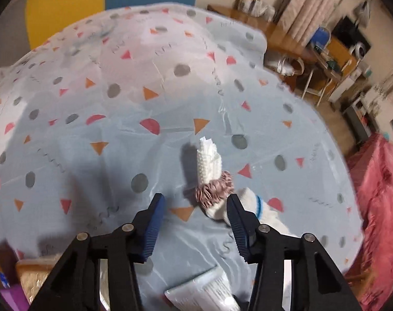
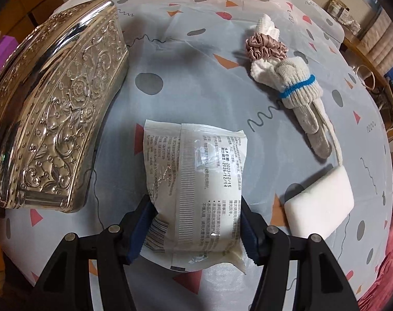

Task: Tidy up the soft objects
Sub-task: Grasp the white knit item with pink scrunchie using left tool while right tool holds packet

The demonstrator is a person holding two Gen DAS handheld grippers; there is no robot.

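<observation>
In the right wrist view my right gripper (image 2: pixel 195 200) is shut on a white plastic packet (image 2: pixel 196 176) printed with text, its pads pressing both long edges. Farther right lie a pink-brown scrunchie (image 2: pixel 266 46), a white ribbed cloth (image 2: pixel 265 26) and a knit glove with a blue band (image 2: pixel 297 83), bunched together. In the left wrist view my left gripper (image 1: pixel 195 202) is open with nothing between its pads. The scrunchie (image 1: pixel 214 190) and ribbed cloth (image 1: pixel 209 160) lie just beyond its tips, and the glove (image 1: pixel 253 207) sits against the right finger. The packet (image 1: pixel 204 292) shows at the bottom.
A silver embossed box (image 2: pixel 56 108) stands at the left of the table. A white sponge block (image 2: pixel 321 202) lies at the right near the edge. The patterned tablecloth (image 2: pixel 196 77) covers the table. A red blanket (image 1: pixel 378 207) and furniture lie beyond the right edge.
</observation>
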